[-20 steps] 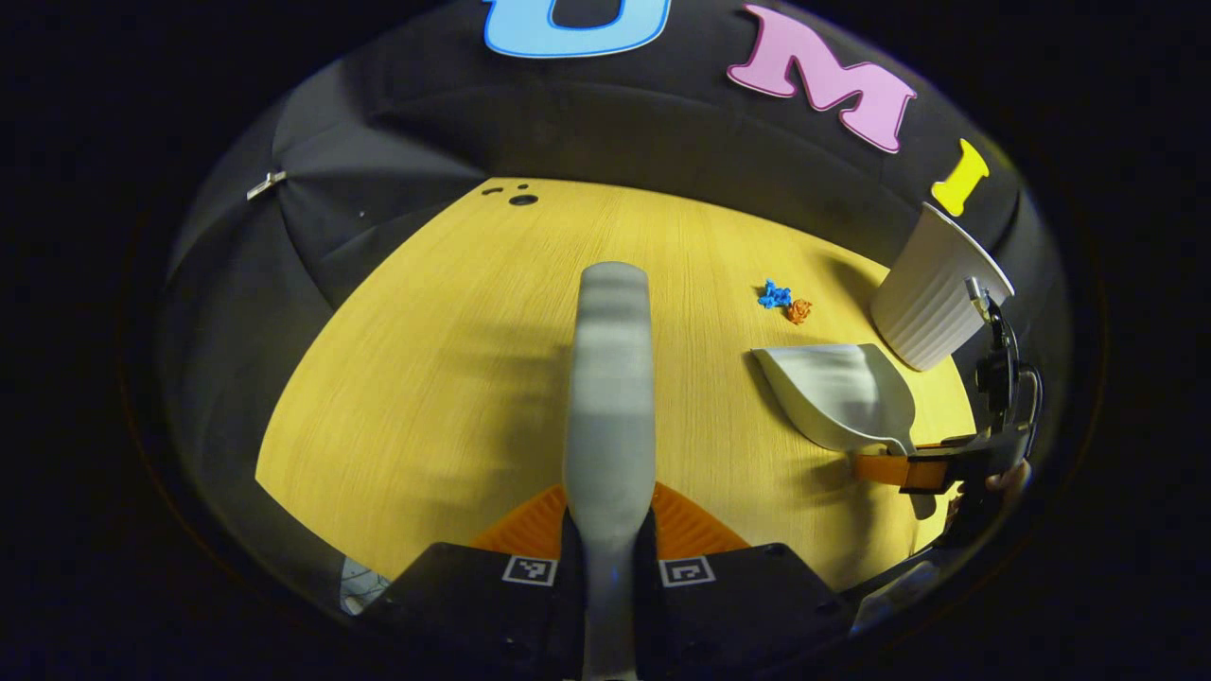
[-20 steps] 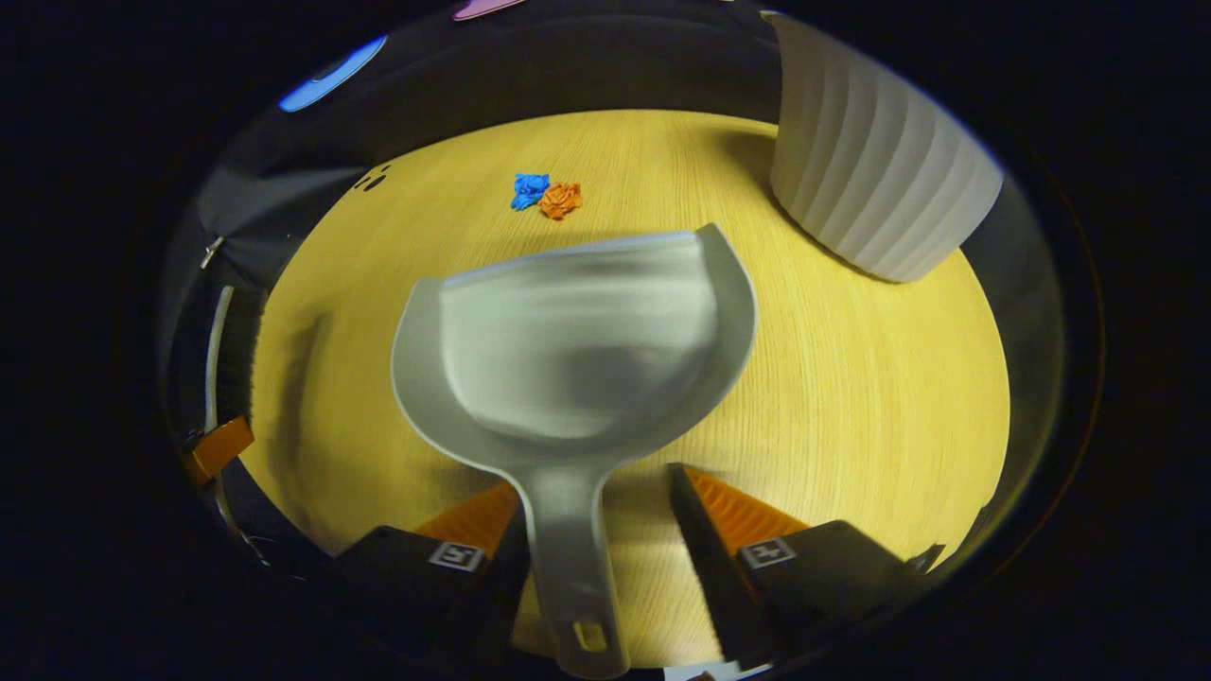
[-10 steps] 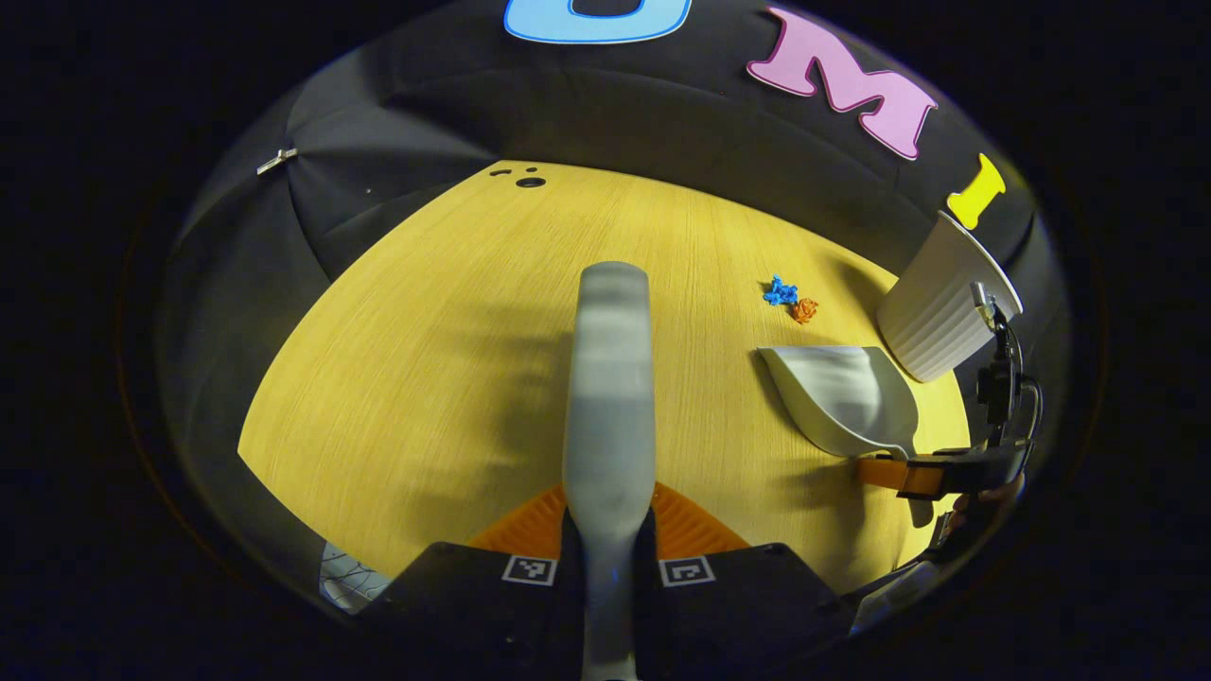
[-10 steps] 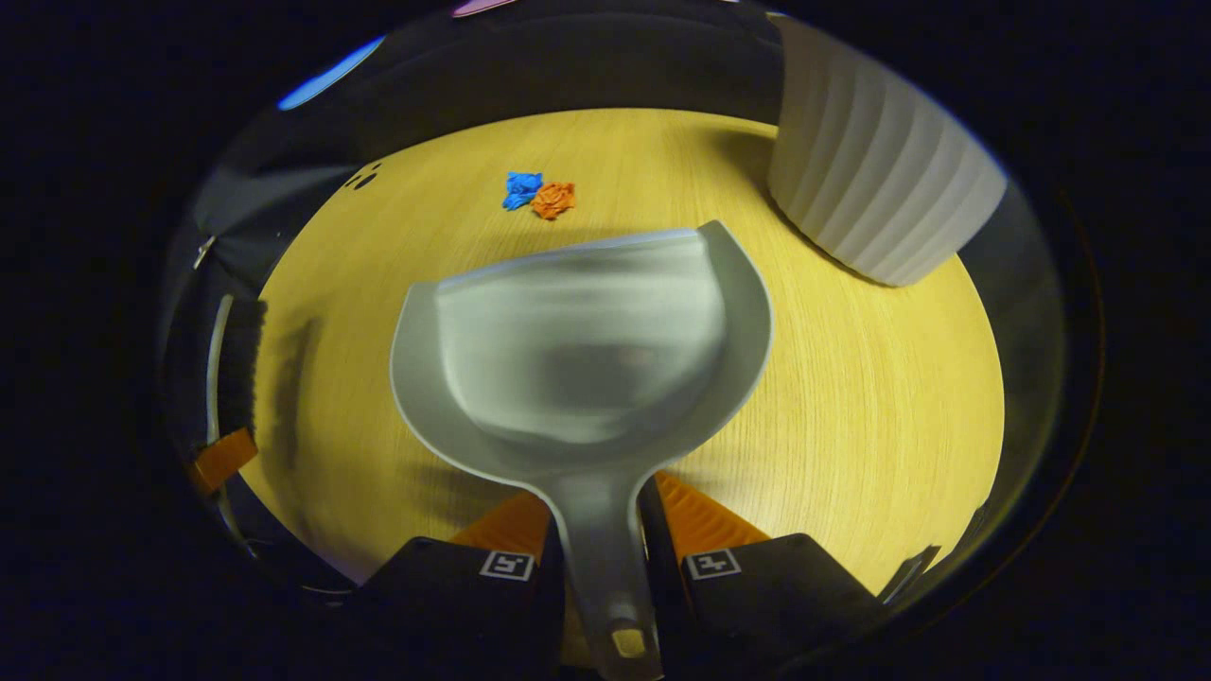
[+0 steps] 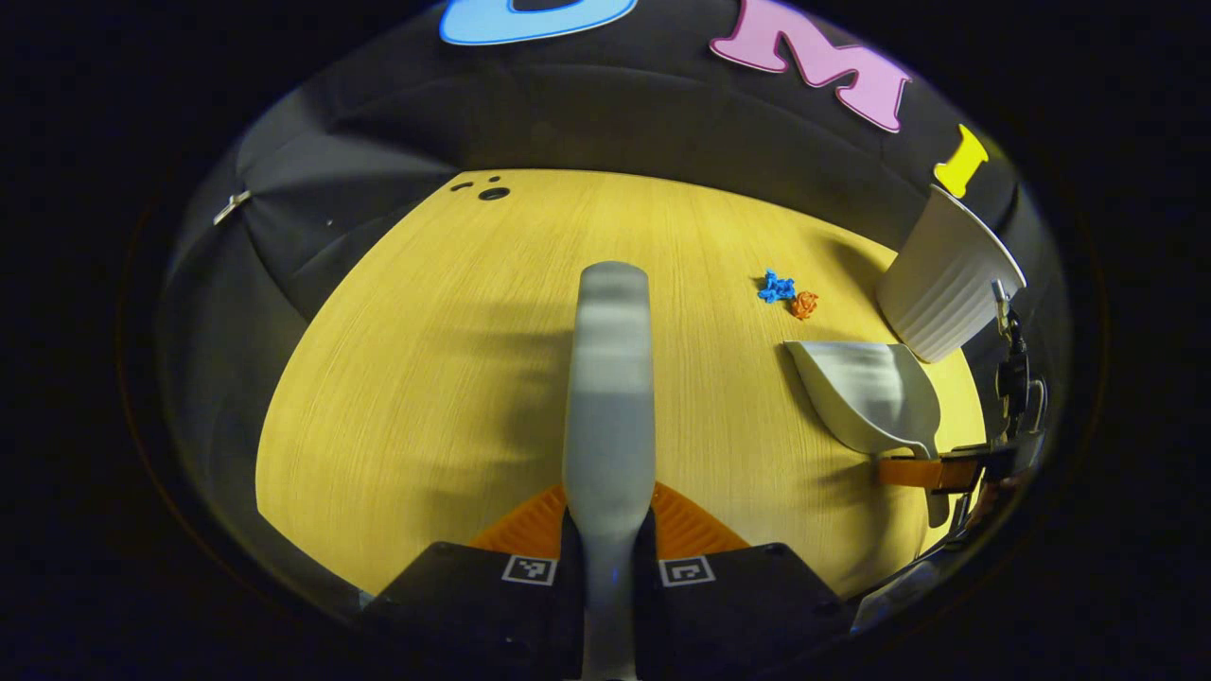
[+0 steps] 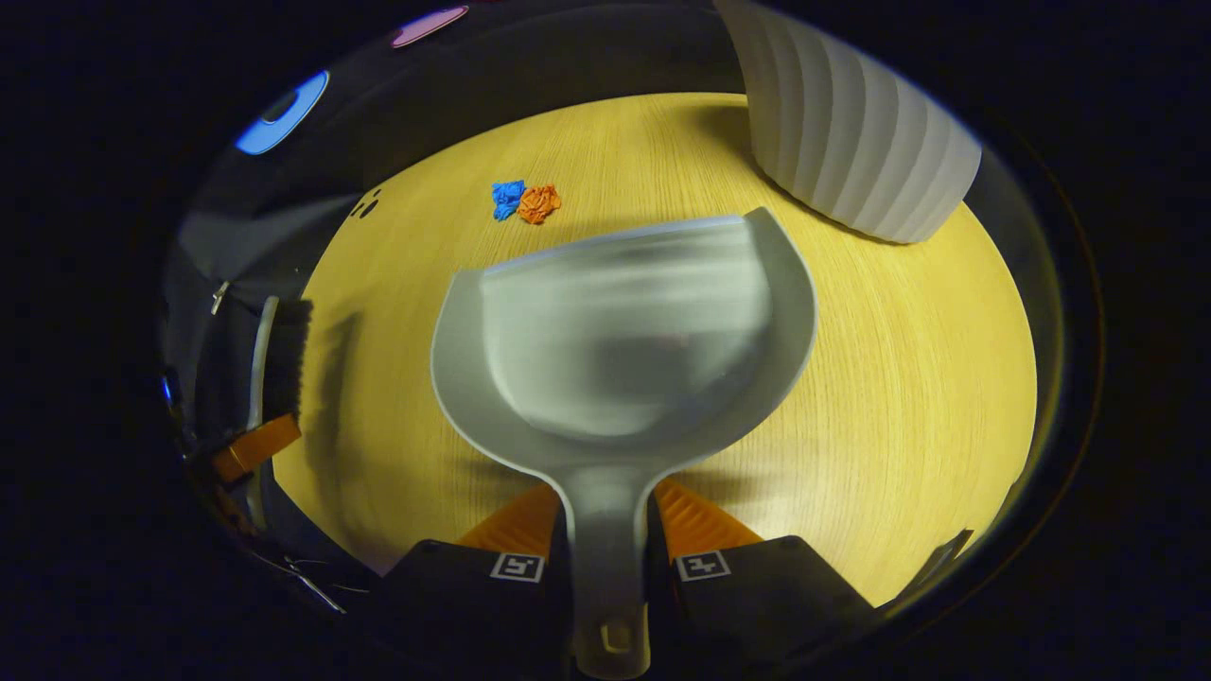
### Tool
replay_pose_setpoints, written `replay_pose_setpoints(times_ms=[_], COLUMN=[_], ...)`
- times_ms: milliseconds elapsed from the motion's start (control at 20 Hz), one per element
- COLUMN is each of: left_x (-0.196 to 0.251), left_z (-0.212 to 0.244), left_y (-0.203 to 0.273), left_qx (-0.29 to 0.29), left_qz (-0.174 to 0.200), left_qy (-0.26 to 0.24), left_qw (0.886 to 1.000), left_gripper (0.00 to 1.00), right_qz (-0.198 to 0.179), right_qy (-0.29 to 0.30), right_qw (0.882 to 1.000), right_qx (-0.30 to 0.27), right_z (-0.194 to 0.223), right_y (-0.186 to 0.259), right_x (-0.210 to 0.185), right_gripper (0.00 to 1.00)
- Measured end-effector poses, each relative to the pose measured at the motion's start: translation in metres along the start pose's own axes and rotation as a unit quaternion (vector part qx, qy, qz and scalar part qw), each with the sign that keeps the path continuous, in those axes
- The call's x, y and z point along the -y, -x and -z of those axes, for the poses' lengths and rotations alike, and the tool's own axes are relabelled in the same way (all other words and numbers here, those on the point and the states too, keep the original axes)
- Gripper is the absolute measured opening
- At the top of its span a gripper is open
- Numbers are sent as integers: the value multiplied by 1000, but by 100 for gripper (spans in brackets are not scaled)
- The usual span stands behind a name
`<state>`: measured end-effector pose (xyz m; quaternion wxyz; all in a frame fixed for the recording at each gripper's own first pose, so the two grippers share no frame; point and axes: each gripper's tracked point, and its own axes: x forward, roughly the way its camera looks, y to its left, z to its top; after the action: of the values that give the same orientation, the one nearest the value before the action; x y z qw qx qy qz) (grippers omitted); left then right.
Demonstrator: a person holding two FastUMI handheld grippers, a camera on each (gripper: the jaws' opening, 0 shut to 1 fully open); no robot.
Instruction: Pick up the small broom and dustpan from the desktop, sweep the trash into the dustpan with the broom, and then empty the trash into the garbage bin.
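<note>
Near the desk front, the right gripper has clamped the dustpan handle; left gripper grips the broom, so sweeping the trash can start.

A yellow wood-grain desktop fills the middle of both views, its grain running toward twelve o'clock. Black cloth walls the booth from nine round to two o'clock. Near eleven o'clock, small dark holes, perhaps cable ports, mark the desktop's far edge. Soft shadows cross the wood.
</note>
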<state>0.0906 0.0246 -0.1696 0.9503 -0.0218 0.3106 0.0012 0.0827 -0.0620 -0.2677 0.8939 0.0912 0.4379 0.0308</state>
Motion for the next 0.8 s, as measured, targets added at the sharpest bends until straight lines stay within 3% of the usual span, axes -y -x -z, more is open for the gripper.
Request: replay_pose_setpoints(times_ms=[50, 200, 500, 800], left_x=[1, 6, 26, 62], left_z=[-7, -32, -83, -120], left_y=[-5, -23, -71, -122], left_qx=[-2, -13, -32, -39], left_qz=[2, 8, 29, 45], left_qy=[-9, -48, -118, -199], left_qw=[1000, 999, 992, 978], left_gripper=[24, 25, 25, 24], right_qz=[2, 5, 19, 25], right_qy=[9, 11, 38, 79], right_qw=[1000, 1000, 999, 996], right_qx=[2, 11, 31, 31], right_z=[1, 0, -13, -15], right_y=[1, 17, 37, 50], right_x=[2, 10, 27, 40], right_gripper=[36, 39, 35, 31])
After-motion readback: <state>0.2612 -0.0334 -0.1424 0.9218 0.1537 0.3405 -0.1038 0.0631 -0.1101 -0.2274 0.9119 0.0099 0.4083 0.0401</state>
